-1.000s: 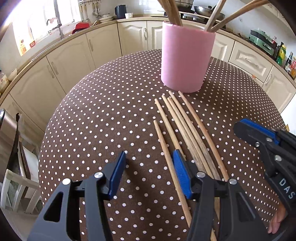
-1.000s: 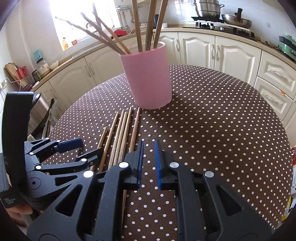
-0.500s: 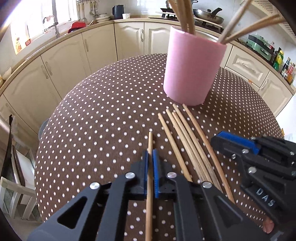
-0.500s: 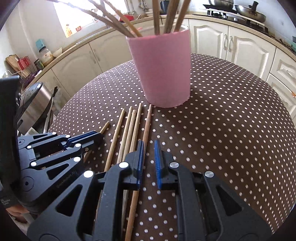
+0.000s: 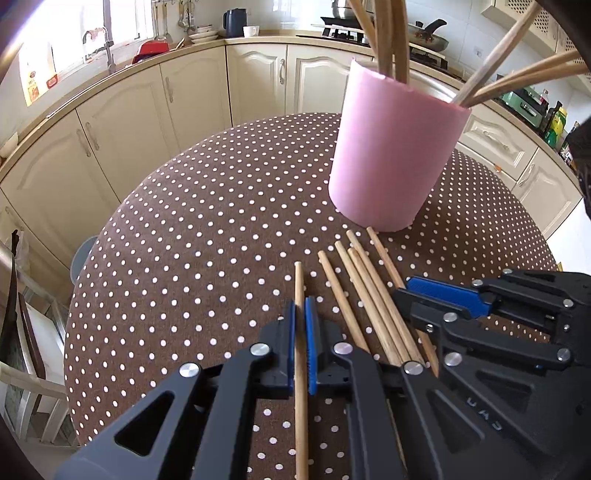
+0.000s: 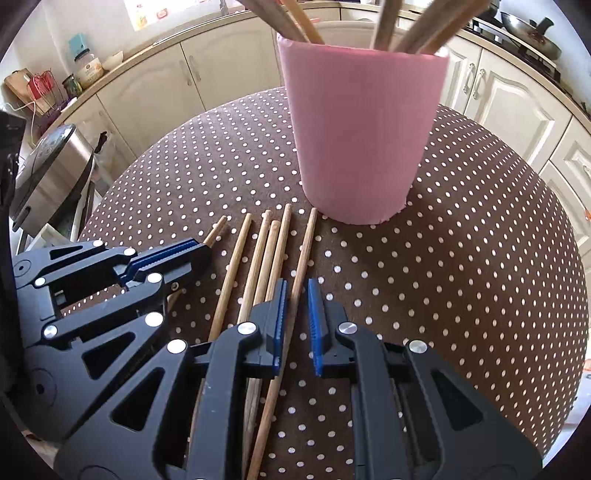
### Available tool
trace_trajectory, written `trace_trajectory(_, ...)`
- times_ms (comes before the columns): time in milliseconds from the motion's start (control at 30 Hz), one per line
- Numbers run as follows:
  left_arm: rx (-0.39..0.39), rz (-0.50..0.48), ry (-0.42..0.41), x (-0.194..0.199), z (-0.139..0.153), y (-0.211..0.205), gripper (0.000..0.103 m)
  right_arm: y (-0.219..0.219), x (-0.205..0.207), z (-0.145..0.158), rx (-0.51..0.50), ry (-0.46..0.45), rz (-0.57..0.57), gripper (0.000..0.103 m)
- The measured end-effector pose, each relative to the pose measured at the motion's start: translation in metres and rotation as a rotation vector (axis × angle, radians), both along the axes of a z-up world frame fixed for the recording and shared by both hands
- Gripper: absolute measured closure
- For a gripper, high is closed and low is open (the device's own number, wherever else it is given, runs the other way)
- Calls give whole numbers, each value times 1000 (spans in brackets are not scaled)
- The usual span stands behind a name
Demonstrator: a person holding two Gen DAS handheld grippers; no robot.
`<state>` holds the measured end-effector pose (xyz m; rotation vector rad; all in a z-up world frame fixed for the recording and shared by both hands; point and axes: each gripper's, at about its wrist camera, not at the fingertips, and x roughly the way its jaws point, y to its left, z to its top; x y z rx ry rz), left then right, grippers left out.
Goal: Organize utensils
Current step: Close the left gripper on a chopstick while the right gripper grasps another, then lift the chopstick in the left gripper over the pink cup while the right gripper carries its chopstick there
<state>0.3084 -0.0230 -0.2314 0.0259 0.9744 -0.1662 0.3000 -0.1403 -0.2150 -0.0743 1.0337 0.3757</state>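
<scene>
- I see 1 wooden chopstick (image 5: 300, 332) clamped between the blue pads of my left gripper (image 5: 300, 347), its far tip pointing away over the brown polka-dot tablecloth (image 5: 184, 240).
- Just right of it, 4 loose chopsticks (image 5: 373, 295) lie side by side, their far ends close to the pink holder (image 5: 391, 162).
- The rightmost chopstick (image 6: 301, 266) runs between the pads of my right gripper (image 6: 297, 321); a narrow gap shows on each side, so the jaws are nearly closed and I see no pad pressing on it.
- Both grippers tilt steeply down at the table, the left 1 near the left of the row, the right 1 at its right.
- The holder stands upright at the far side, more chopsticks (image 6: 413, 33) leaning inside it.
</scene>
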Motion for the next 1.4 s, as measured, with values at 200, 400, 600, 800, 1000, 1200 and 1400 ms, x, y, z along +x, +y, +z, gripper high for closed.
trace_trajectory(200,-42,0,-17,-6,9,5,97,0,6,-1,40,-1,-2,98)
trace_trajectory(400,-70,-2,-70,-18,33,8,97,-10,-8,15,95,-44,1,98)
trace_trajectory(600,-86,-21,-169,-41,73,4,97,-24,-29,48,171,-122,-4,98)
trace_trajectory(800,-101,-41,-264,-67,110,-6,97,-36,-55,87,234,-237,-6,98)
trace_trajectory(1000,-96,-51,-347,-89,141,-12,97,-50,-77,113,260,-336,-10,98)
trace_trajectory(1200,-103,-44,-403,-102,163,-13,97,-57,-98,129,264,-403,-27,98)
trace_trajectory(1400,-101,-38,-446,-108,179,-16,97,-66,-106,139,276,-446,-49,98)
